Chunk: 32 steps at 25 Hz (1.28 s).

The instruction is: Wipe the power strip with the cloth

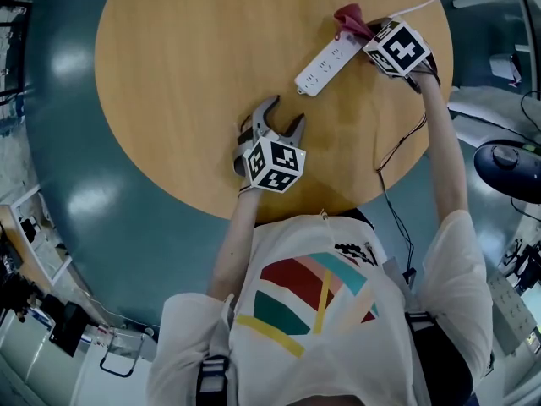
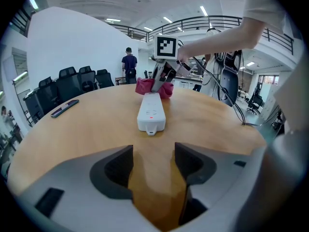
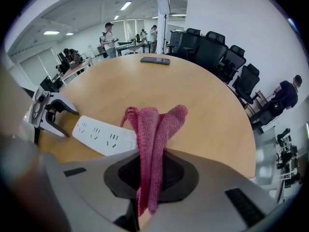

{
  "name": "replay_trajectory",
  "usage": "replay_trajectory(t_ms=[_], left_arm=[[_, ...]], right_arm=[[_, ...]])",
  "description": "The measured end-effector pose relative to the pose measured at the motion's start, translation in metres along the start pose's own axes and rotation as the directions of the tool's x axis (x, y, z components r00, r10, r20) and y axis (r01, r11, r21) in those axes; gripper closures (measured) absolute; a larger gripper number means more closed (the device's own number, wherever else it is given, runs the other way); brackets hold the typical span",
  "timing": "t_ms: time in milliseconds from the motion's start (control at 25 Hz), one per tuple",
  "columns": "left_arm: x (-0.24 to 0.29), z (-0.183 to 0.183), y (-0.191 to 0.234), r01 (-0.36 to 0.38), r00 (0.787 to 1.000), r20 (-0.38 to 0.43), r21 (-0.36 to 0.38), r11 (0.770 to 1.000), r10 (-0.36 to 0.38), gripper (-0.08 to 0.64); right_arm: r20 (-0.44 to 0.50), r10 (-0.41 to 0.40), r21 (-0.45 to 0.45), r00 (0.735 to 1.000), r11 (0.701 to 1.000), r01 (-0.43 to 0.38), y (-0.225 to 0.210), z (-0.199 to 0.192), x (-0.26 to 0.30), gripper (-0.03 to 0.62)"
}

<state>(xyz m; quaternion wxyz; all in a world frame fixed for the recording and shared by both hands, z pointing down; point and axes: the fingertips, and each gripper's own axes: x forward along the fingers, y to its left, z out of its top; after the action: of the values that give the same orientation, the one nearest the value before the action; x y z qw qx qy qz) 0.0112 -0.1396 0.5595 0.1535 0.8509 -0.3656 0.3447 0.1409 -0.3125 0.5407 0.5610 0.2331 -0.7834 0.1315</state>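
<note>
R: my right gripper, jaws pinching folded pink knitted cloth at the end of white plastic power strip, near round wooden bench's far right edge | L: my left gripper, jaws spread, empty, by near edge

Round wooden table on teal floor (black chairs nearby)

Round wooden table — dark phone

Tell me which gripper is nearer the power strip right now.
Right. The right gripper, shut on the cloth, sits at the far end of the power strip; the left gripper is open, apart from its near end.
</note>
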Motion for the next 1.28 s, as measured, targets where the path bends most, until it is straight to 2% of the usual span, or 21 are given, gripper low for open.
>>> replay_trajectory(t_ms=[120,200,240,320,440,520,760,960,1080,1280], left_arm=[[0.0,0.002,-0.003,-0.006,1.0,0.01,0.008,1.0,0.006,0.247],[0.001,0.003,-0.002,-0.007,1.0,0.013,0.012,1.0,0.007,0.247],[0.0,0.002,-0.001,-0.008,1.0,0.014,0.013,1.0,0.008,0.247],[-0.003,0.0,0.001,-0.009,1.0,0.015,0.014,1.0,0.009,0.247],[-0.003,-0.001,0.002,-0.011,1.0,0.016,0.017,1.0,0.011,0.247],[-0.001,-0.001,0.0,-0.012,1.0,0.018,0.018,1.0,0.011,0.247],[0.0,-0.001,-0.009,-0.022,0.999,0.026,0.03,0.999,0.021,0.247],[0.0,0.002,-0.008,-0.026,0.999,0.032,0.04,0.999,0.025,0.247],[-0.002,0.002,-0.002,-0.026,0.999,0.034,0.042,0.999,0.024,0.247],[-0.002,0.005,-0.004,-0.027,0.999,0.034,0.044,0.999,0.026,0.247]], right_arm=[[0.025,-0.038,0.071,0.999,0.997,0.036,0.003,-0.001,-0.012,0.552],[0.081,-0.069,0.131,0.994,0.99,0.058,0.019,0.009,-0.027,0.553],[0.122,-0.055,0.138,0.991,0.99,0.037,0.037,0.018,-0.036,0.553],[0.2,0.047,0.121,0.979,0.99,-0.073,0.087,0.038,-0.048,0.553],[0.252,0.23,0.105,0.94,0.959,-0.263,0.15,0.06,-0.051,0.552],[0.244,0.276,0.123,0.93,0.942,-0.312,0.168,0.065,-0.042,0.552],[0.167,0.283,0.142,0.945,0.941,-0.307,0.188,0.066,-0.022,0.552],[0.101,0.212,0.162,0.972,0.961,-0.226,0.181,0.056,-0.004,0.552],[0.091,0.205,0.158,0.974,0.963,-0.218,0.186,0.052,-0.003,0.552],[0.04,0.2,0.133,0.979,0.97,-0.203,0.191,0.012,-0.009,0.552]])
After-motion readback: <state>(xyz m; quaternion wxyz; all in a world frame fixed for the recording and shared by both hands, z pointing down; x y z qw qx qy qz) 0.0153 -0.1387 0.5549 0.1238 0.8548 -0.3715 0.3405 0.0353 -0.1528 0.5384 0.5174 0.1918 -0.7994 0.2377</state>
